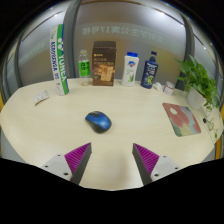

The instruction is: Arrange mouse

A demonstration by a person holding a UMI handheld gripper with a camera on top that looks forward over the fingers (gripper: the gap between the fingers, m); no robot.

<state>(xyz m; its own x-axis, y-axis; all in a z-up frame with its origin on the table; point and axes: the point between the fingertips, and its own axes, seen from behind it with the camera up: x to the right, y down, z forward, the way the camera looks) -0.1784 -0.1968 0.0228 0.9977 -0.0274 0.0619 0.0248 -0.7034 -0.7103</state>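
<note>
A blue and black mouse [98, 121] lies on the pale table [40, 125], ahead of my fingers and a little left of their midline. A pink patterned mouse mat [185, 118] lies to the right, beyond the right finger. My gripper [112, 158] is open and empty, held above the table's near part. Its purple pads [76, 156] stand wide apart with bare table between them.
Along the table's far edge stand a tall white and green box [60, 58], a small bottle [84, 65], a brown box [103, 65], a white and blue carton [131, 68] and a dark blue bottle [151, 70]. A green plant [198, 80] stands at the right. Small white items [41, 97] lie at the left.
</note>
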